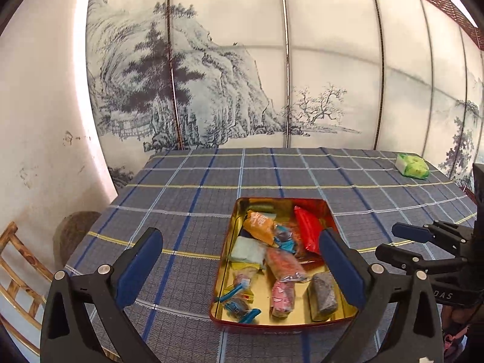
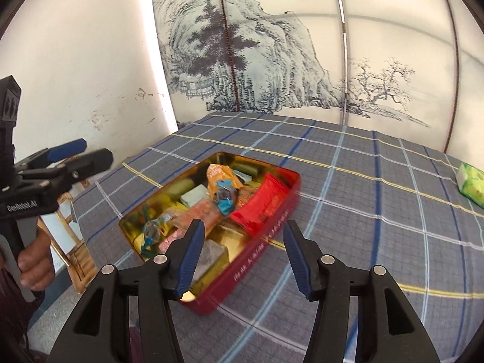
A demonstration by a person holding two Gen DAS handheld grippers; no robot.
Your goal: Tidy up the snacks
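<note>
Red outside and gold within, the tin point(image 1: 284, 322) sits near the front of the counter point(image 1: 187, 199), already crowded with wrapped snacks: a red packet point(image 1: 308, 230), an orange one point(image 1: 259, 224), a grey bar point(image 1: 323, 295), a pink sweet point(image 1: 281, 298) and several twisted blue wrappers. The left gripper point(image 1: 242, 267) hangs above the tin with its jaws spread wide and nothing between them. The right gripper point(image 2: 243, 257) hovers over the tin's near corner, jaws released and parted, also empty.

By my reading the gathering step is nearly done, and both hands look free for another pick. One green packet point(image 1: 413, 166) lies alone at the far right of the counter, well apart from the tin; if it counts as a snack, the next move calls for a reach across with the right gripper, which is on that side.

The blue checked cloth point(image 2: 363, 211) between tin and packet is bare, so the path is open. The counter's right edge runs close beside the packet, and a painted screen point(image 1: 272, 75) stands just behind.
</note>
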